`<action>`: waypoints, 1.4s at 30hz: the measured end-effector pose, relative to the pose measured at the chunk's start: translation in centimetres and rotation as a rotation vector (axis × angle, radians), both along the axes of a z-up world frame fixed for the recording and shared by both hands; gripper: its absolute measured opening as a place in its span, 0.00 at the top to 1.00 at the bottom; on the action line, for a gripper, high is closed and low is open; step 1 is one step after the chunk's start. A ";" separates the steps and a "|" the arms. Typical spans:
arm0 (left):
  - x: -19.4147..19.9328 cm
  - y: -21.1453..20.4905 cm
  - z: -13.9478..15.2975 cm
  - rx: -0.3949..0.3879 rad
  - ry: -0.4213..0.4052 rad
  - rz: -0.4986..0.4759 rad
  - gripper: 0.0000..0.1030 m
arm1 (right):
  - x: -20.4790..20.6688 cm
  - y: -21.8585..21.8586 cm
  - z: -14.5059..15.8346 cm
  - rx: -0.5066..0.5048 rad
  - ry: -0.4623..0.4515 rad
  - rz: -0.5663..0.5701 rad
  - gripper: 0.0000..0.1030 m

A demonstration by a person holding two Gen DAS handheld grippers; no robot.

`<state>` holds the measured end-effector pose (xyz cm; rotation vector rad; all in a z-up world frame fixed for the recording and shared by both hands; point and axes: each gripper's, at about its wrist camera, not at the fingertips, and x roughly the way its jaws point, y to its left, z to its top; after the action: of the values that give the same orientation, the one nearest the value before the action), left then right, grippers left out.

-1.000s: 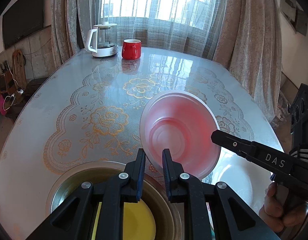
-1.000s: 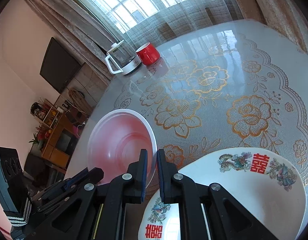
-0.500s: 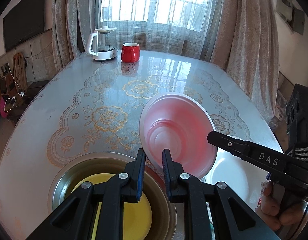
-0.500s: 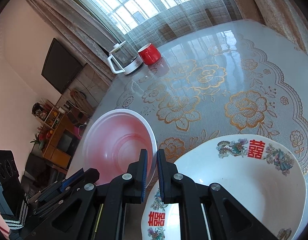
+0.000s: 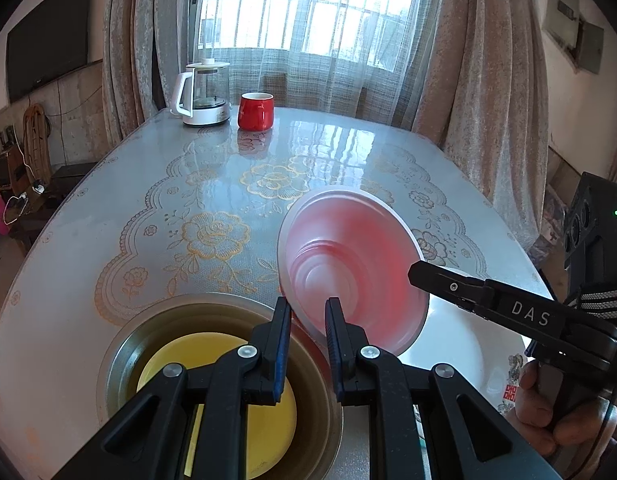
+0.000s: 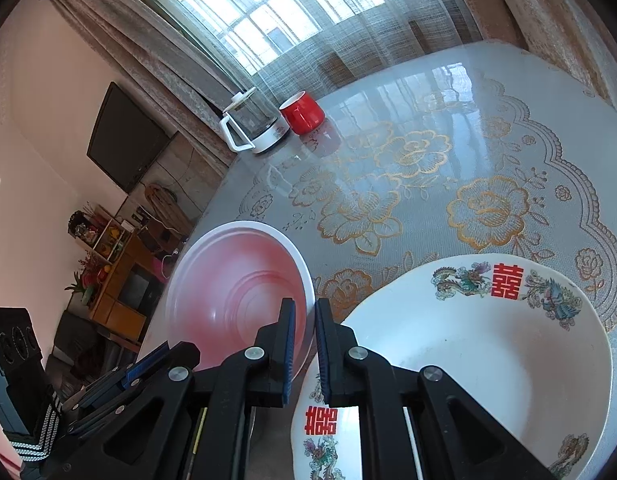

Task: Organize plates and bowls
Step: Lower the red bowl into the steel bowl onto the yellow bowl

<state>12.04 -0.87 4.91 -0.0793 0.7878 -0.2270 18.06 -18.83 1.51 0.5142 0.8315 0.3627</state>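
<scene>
Both of our claws grasp the pink bowl's [image 5: 348,272] rim: left claw [image 5: 307,312] on its near edge, right claw [image 6: 304,316] on its right side. We hold it tilted above the surface [image 5: 196,184], between the metal basin [image 5: 120,352] with its yellow plate [image 5: 212,396] and the white dragon-patterned plate [image 6: 488,352].

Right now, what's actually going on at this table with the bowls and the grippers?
Both hand-held grippers are pinching the rim of the pink bowl: the left hand-held gripper at its near edge, the right hand-held gripper at the opposite side. The bowl is tilted up off the table. Below left sits a metal bowl with a yellow dish inside; below right lies a white plate with red characters. A kettle and red mug stand at the far end.
</scene>
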 end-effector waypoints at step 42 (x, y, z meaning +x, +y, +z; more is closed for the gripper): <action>-5.0 8.1 -0.9 -0.101 0.020 0.114 0.83 | -0.8 7.0 -0.4 0.021 -0.006 0.192 0.89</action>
<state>7.00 7.19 3.97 -0.2216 0.7888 -0.1586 17.28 -11.83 1.12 0.4535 0.8744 0.5497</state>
